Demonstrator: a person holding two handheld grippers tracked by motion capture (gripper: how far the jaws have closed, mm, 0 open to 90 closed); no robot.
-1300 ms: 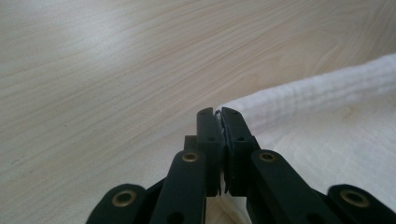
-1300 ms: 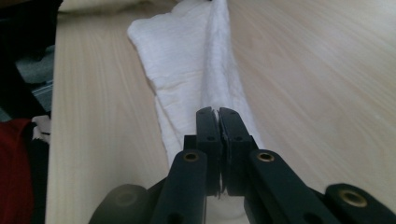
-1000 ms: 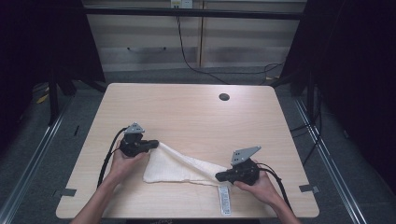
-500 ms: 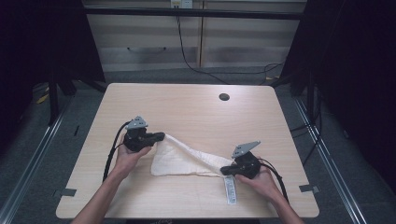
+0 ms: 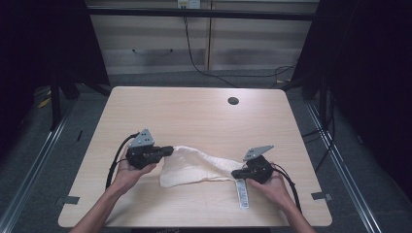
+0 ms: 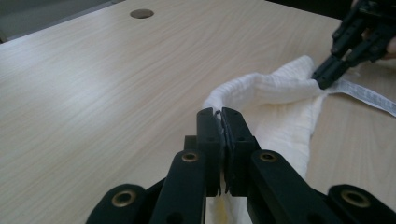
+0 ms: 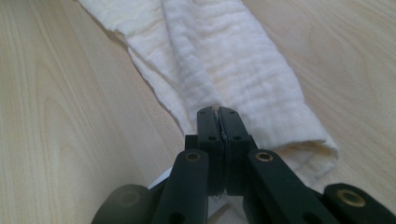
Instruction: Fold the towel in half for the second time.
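A white crinkled cloth (image 5: 194, 167) lies bunched on the wooden table (image 5: 194, 116) between my two grippers. My left gripper (image 5: 168, 150) is shut on the cloth's left corner; in the left gripper view its jaws (image 6: 220, 114) pinch a folded edge of the cloth (image 6: 275, 93). My right gripper (image 5: 235, 173) is shut on the right end, where a white label (image 5: 241, 193) trails toward the table's front edge. The right gripper view shows that gripper (image 7: 217, 112) pinching the cloth (image 7: 224, 56) where it narrows into a roll. The left gripper view has the right gripper (image 6: 327, 77) at upper right.
A round cable hole (image 5: 233, 101) sits near the table's far edge, also in the left gripper view as the hole (image 6: 142, 13). Bare wood lies beyond the cloth. Black cables trail from both grippers toward the front edge. Dark floor surrounds the table.
The cloth has gone from a spread sheet to a narrower fold. The right gripper has moved slightly away from the front edge, dragging the label with it. The left gripper shifted a little rightward.
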